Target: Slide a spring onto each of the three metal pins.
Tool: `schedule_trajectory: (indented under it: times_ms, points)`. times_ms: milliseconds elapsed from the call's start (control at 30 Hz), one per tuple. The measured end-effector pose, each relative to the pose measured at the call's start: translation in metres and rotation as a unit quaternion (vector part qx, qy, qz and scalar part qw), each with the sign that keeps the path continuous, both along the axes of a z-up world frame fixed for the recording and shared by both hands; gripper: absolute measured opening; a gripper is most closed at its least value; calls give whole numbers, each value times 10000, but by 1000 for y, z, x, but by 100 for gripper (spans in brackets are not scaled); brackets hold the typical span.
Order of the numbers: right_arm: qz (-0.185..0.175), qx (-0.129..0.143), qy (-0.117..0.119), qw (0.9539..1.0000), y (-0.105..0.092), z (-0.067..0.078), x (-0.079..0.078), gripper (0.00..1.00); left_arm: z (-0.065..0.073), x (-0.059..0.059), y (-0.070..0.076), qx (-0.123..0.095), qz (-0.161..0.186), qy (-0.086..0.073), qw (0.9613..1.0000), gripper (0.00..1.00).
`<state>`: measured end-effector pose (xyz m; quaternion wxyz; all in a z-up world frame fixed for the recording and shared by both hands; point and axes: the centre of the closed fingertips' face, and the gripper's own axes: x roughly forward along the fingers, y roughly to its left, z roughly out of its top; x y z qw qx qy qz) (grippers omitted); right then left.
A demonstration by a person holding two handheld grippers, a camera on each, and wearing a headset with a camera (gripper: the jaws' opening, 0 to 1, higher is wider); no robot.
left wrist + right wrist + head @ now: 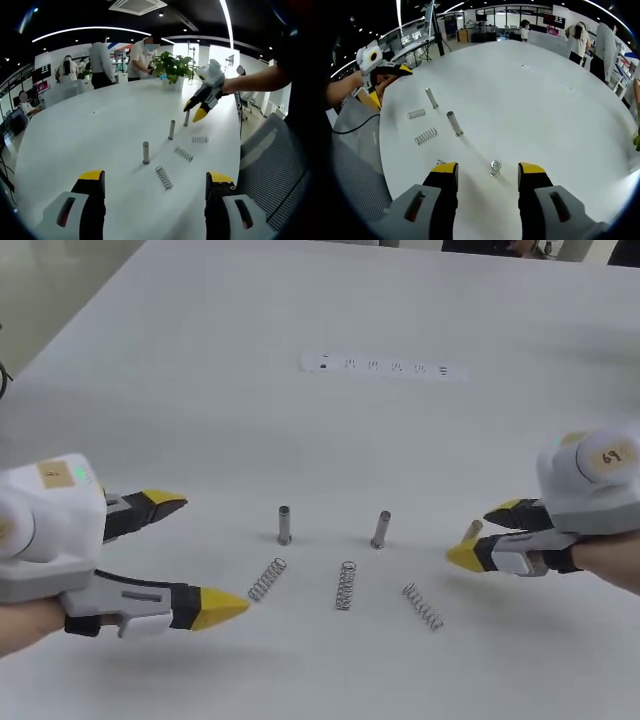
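Setting was an open-plan office. Noted a large white table (100,130), a mesh chair (272,165), a potted plant (172,67), a ceiling air unit (137,6), strip lights (90,30), and people standing (102,60) by distant desks (470,34).

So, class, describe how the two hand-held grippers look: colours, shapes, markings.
Both the left gripper and right gripper have rounded white housings and black fingers ending in yellow wedge tips. The left bears a tan square label and green light; the right a yellow round sticker with dark digits.
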<state>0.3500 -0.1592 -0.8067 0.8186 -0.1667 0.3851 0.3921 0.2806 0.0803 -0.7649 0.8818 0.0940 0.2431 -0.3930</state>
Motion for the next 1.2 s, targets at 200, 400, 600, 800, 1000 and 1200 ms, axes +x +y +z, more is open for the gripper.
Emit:
schedule_trajectory:
  times_ms: [200,400,600,800,1000,1200]
  points:
    - [35,7,-41,10000,1,2,-1,55,3,1,-2,-90,-26,-25,10000,81]
    - [62,-14,-75,10000,-1,2,-2,58,3,1,-3,-87,-38,-21,10000,81]
    - [91,-28,-72,9999,-5,2,-5,57,2,1,-3,-69,-58,-5,10000,80]
    - [111,-75,-33,9999,-13,1,-10,57,3,1,-4,-63,-44,-24,10000,81]
    - [81,-84,-6,9999,-20,3,-16,55,3,0,-5,-64,-61,-21,10000,80]
    - [58,-102,16,9999,-24,2,-19,54,4,0,-5,-60,-70,-21,10000,80]
